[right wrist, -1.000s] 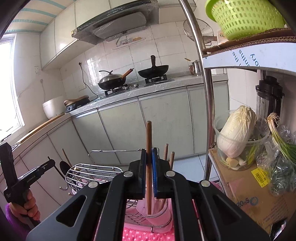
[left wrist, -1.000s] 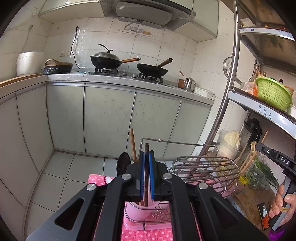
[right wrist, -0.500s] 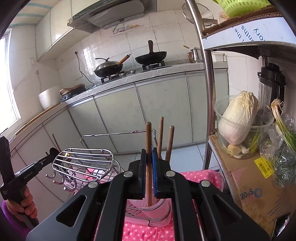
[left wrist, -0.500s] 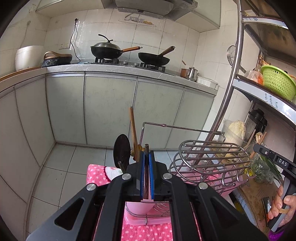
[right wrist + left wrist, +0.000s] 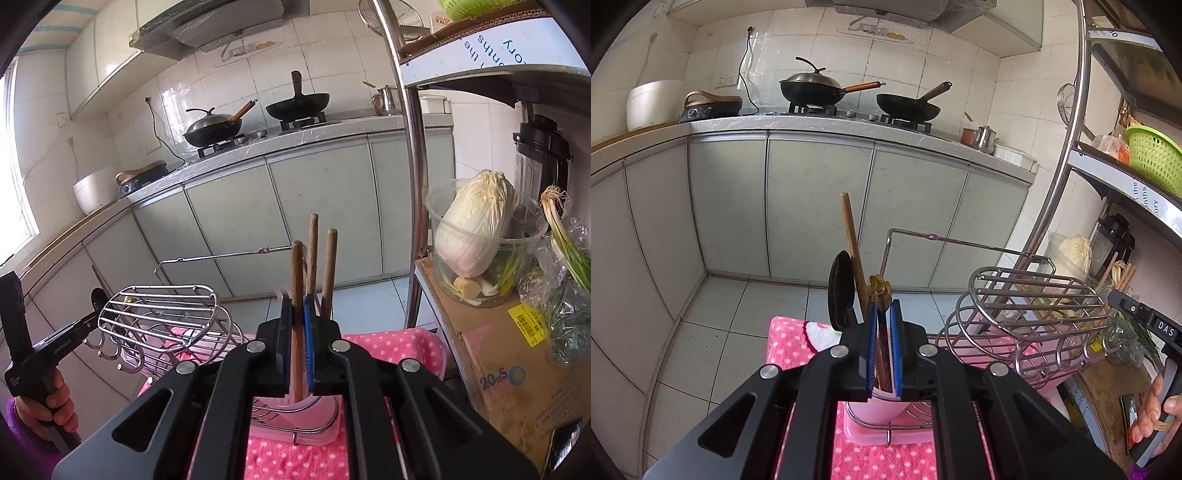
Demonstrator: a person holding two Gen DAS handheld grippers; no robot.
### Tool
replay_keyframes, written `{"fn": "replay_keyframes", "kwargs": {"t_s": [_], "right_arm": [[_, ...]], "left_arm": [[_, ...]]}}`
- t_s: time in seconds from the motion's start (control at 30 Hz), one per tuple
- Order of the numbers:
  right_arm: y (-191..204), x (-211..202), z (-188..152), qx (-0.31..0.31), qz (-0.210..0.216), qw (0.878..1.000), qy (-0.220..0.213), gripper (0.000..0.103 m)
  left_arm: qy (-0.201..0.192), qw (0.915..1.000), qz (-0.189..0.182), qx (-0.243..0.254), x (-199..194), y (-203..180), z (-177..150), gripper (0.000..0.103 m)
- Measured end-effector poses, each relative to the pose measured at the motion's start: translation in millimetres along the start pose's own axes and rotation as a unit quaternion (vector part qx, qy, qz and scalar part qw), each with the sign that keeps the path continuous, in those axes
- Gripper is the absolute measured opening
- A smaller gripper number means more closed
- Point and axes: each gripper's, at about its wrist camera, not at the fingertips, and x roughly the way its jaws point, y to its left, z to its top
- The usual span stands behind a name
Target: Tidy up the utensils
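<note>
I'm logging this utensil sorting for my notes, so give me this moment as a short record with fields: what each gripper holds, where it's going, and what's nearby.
left gripper: jaws just opening, dark wooden utensil handle between the pads
right gripper: shut on wooden chopstick
target: pink utensil holder, below both grippers
already in holder: two wooden sticks, black ladle
beside holder: wire dish rack
underneath: pink dotted towel

Left claw (image 5: 882, 347) pointing forward and downward, blue pads nearly together, jaws just been opening slightly, brown stick between them. Right claw (image 5: 298, 343) tilting downward alike, pads pressing on wooden stick. Right hand (image 5: 1152, 417) gripping handle at 4 o'clock of left view; left hand (image 5: 55, 406) gripping handle at 8 o'clock of right view.
</note>
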Motion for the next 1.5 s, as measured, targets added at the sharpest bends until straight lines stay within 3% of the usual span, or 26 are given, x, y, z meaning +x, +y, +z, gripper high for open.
{"fn": "replay_keyframes", "kwargs": {"t_s": [0.1,0.17,0.43,0.93,1.03,1.5], "right_arm": [[-2,-1,1,0.007,0.000,1.000,0.005,0.009],[-4,-2,2,0.011,0.009,1.000,0.008,0.017],[2,-15,5,0.006,0.020,1.000,-0.004,0.038],[11,-65,10,0.004,0.027,0.999,-0.047,0.045],[16,-74,5,0.000,0.029,0.998,-0.055,0.051],[42,-100,-30,-0.011,0.038,0.997,-0.065,0.060]], "left_arm": [[0.002,1.0000,-0.003,-0.006,-2,1,2,0.012],[0.002,0.9999,-0.007,-0.010,-5,1,4,0.023],[-0.008,0.9994,-0.017,-0.028,-21,2,14,0.024],[-0.038,0.9983,-0.032,-0.029,-66,-7,21,0.024],[-0.038,0.9982,-0.035,-0.028,-73,-9,20,0.024],[-0.018,0.9982,-0.052,-0.022,-96,-20,-6,0.026]]}}
